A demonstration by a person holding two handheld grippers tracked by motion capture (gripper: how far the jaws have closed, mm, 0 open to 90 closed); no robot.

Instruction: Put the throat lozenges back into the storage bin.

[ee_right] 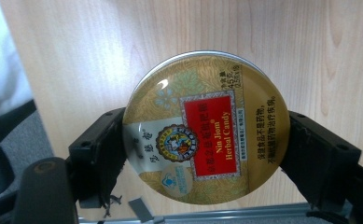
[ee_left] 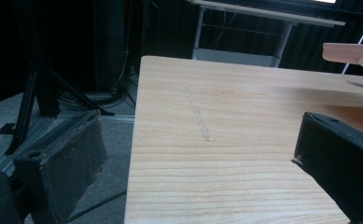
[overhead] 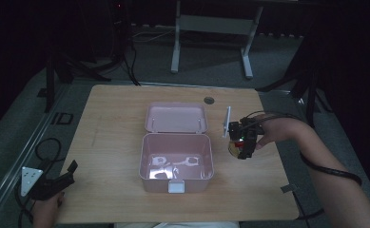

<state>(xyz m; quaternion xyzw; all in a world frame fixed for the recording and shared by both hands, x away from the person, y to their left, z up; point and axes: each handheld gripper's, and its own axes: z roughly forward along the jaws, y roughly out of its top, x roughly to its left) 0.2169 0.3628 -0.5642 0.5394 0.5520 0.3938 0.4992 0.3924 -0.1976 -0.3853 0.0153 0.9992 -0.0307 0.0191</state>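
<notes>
Wooden table point(overhead: 111, 123), dim room, grey floor, white desk frame point(overhead: 211, 28) beyond. Pink box point(overhead: 177, 164) at centre, lid open, far side. Right gripper point(overhead: 238, 147) right of box, jaws pinching round candy tin point(ee_right: 206, 128). Left gripper point(overhead: 54, 183) at near left corner, jaws spread, holding nothing.

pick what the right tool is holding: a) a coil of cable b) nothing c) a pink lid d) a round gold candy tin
d: in the right gripper view the black jaws of the right tool sit against both sides of a round gold candy tin, over the wooden table.
</notes>
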